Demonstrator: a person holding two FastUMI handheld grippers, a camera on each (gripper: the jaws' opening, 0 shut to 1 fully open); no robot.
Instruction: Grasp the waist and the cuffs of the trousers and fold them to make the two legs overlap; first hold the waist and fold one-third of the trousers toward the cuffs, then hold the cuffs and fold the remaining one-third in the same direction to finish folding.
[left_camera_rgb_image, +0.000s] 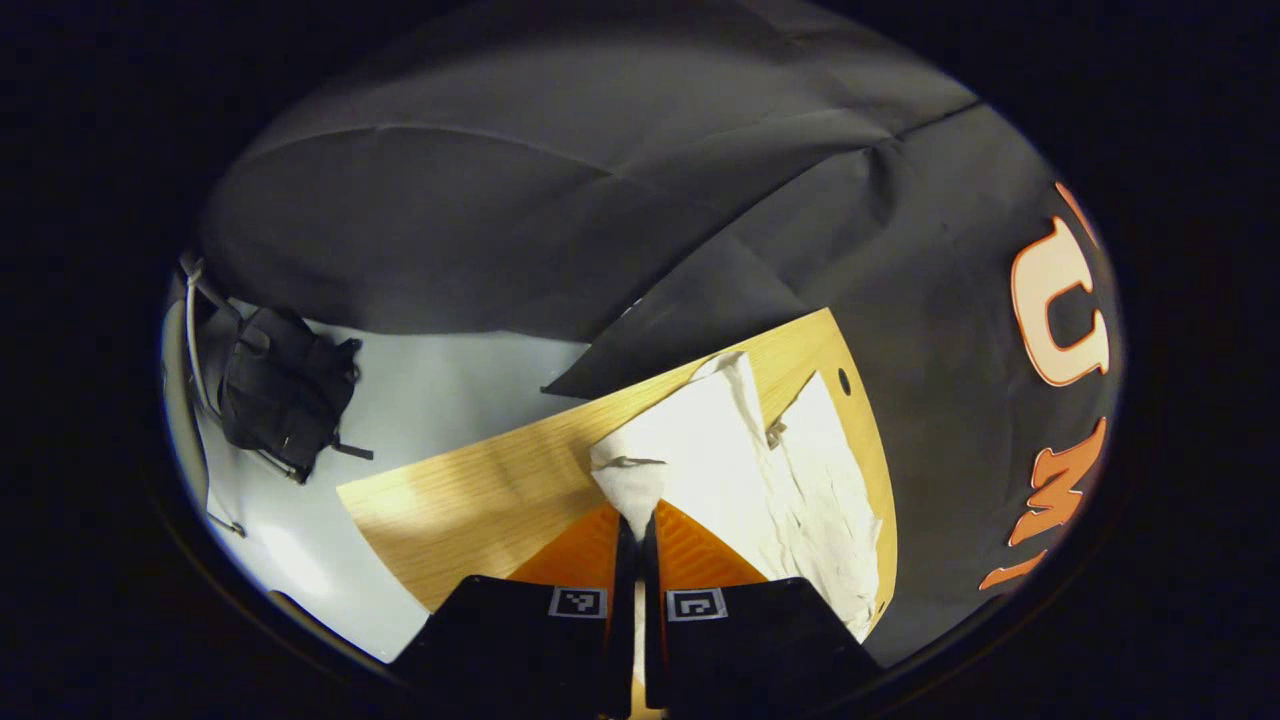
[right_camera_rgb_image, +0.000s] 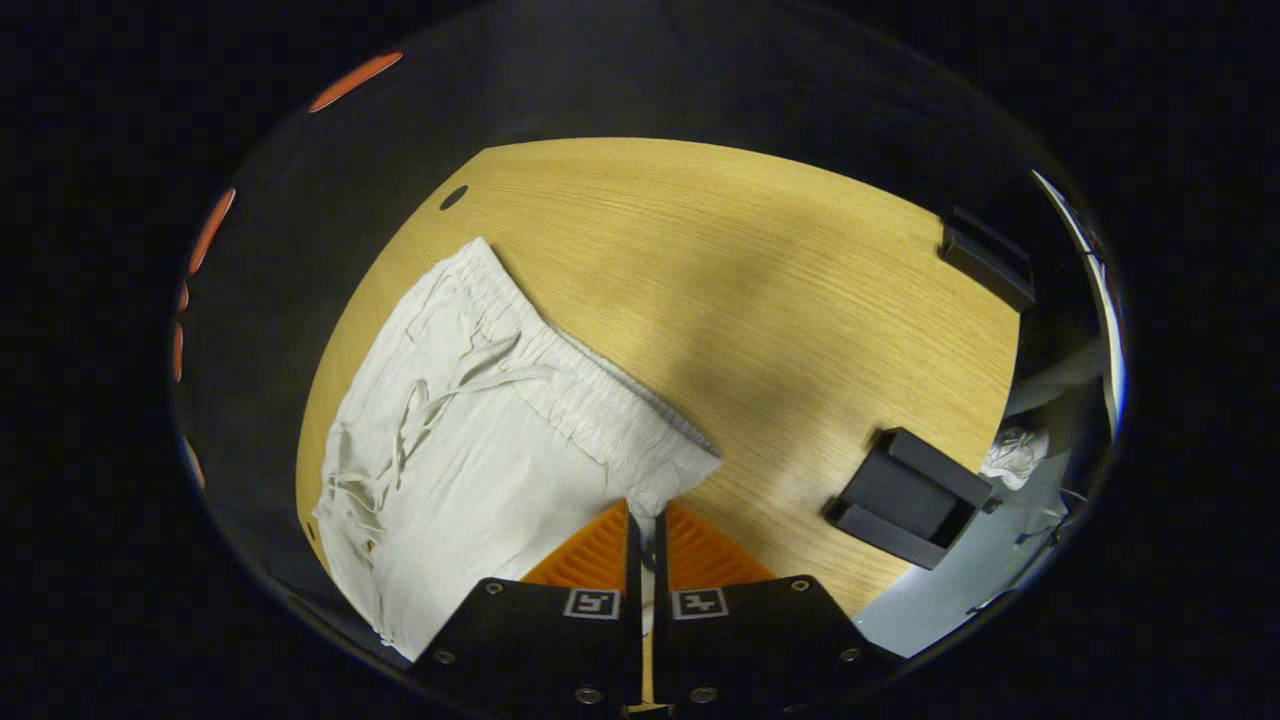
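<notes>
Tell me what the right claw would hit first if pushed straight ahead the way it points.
The right claw is already shut on the trousers at the waistband, so that fabric comes first; beyond it probably bare table, though depth is unclear.

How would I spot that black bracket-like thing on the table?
Find the wooden table and go to its edge away from the white trousers. The angular black holder sits there alone, nearer than the small black block at the far corner.

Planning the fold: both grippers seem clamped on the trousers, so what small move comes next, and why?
Probably lift both ends together and carry them sideways so one leg lands on the other. The left gripper pinches cloth at one end, the right gripper pinches the waist corner, and the trousers lie spread on the table.
</notes>
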